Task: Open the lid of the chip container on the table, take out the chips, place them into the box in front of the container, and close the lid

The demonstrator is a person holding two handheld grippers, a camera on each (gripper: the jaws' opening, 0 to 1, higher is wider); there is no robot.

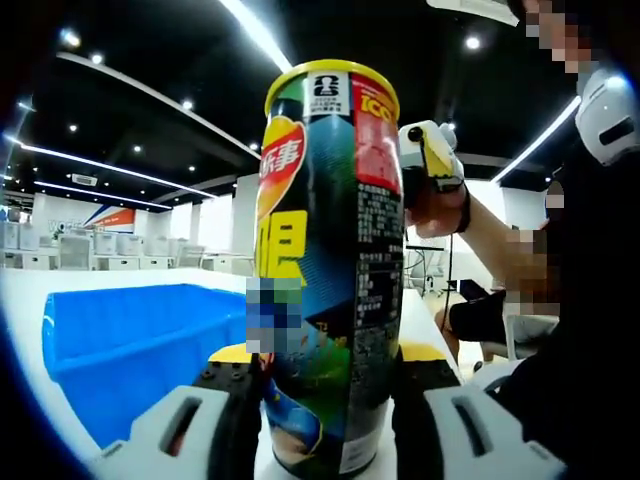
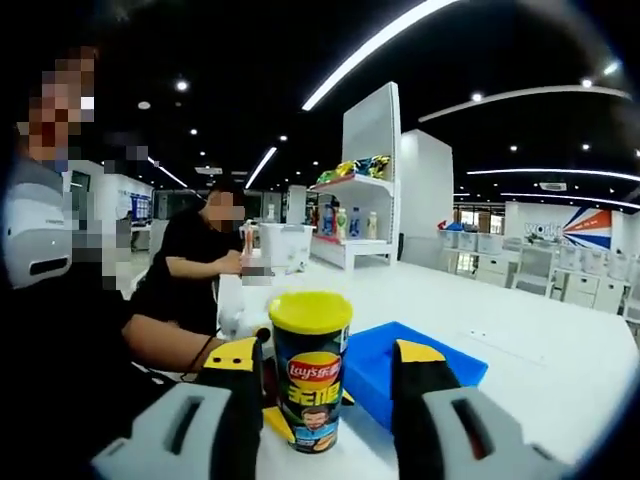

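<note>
While the chip container [image 1: 330, 270] stood upright on the white worktop [image 2: 560, 370], its yellow lid [image 2: 310, 312] was on and the task looked barely begun. The left gripper [image 1: 325, 400] had its jaws clamped on the lower body of the container, which filled the middle of the left gripper view. The right gripper [image 2: 325, 385] hung a little back from the container, jaws apart, with the can framed between them but not touching. Just behind and beside the container lay the blue box [image 1: 130, 340], open and apparently empty. Judging by its thin tube walls, the container was probably light and easily dented, with a glossy, slippery wrap, so a low, moderate hold seemed right. The lid was likely flexible plastic, best pinched at its rim and peeled upward.
</note>
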